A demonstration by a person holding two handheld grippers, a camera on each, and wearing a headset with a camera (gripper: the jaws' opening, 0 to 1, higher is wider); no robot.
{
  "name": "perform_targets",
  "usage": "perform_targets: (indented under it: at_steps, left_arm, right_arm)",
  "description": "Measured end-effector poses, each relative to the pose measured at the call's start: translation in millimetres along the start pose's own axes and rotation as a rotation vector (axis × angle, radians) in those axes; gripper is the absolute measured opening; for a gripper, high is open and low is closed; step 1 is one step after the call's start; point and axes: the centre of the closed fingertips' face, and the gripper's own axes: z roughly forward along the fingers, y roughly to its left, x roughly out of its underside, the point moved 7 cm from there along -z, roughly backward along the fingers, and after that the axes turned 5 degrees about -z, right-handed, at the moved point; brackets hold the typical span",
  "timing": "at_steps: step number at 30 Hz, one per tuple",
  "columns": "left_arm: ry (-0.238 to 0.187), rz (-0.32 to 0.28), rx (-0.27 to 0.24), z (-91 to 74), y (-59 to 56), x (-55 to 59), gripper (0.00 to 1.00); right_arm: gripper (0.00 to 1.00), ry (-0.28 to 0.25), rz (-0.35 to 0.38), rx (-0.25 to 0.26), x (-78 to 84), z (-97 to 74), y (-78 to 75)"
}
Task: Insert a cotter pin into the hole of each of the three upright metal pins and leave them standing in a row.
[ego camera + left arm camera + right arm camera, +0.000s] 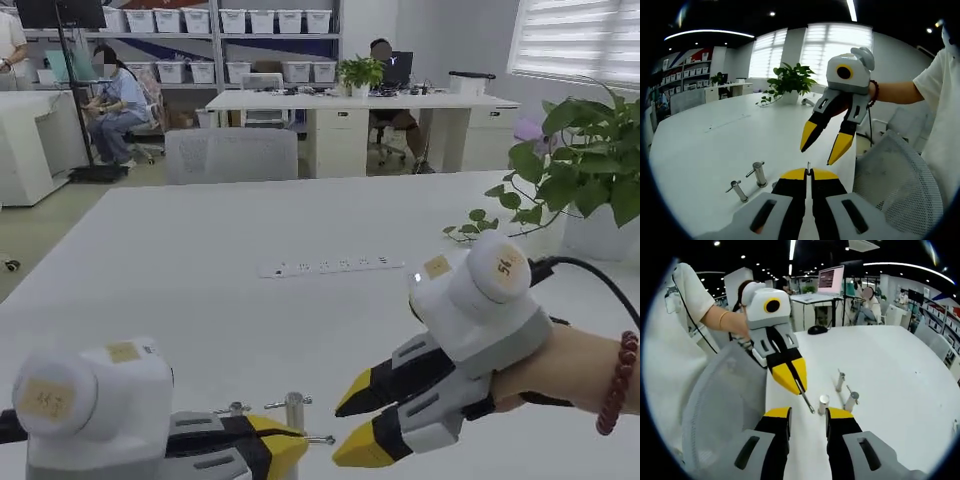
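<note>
One white table (200,280) held it all. The right gripper (340,436) had its jaws apart; the left gripper (797,383) squeezed something thin. Two metal pins (758,173) looked done. The third pin (824,402) stood bare beside them, waiting for that held cotter pin (806,400).

White desk (200,260), power strip (333,266) lying mid-top. Potted plant (585,165) at its right edge, black mouse (817,330) at one end. Grey mesh chair (230,155) behind the far side. Room back: shelves (250,20) of white bins, seated person (115,105) on the left.
</note>
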Motion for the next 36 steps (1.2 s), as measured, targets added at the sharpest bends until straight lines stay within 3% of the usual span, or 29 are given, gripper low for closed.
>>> perform_targets:
  at_steps: [17,22,36]
  left_arm:
    - [0.027,0.115,0.077,3.2,-10.6,5.7,0.0]
    - [0.017,0.148,0.118,2.7,-15.0,4.5,0.0]
    - [0.023,0.157,0.174,3.6,-24.1,6.5,0.0]
  right_arm:
    - [0.25,0.024,-0.039,-0.094,13.8,2.4,11.2]
    - [0.16,0.022,-0.046,-0.132,17.6,3.0,15.6]
    - [0.11,0.014,-0.051,-0.193,18.4,4.0,24.6]
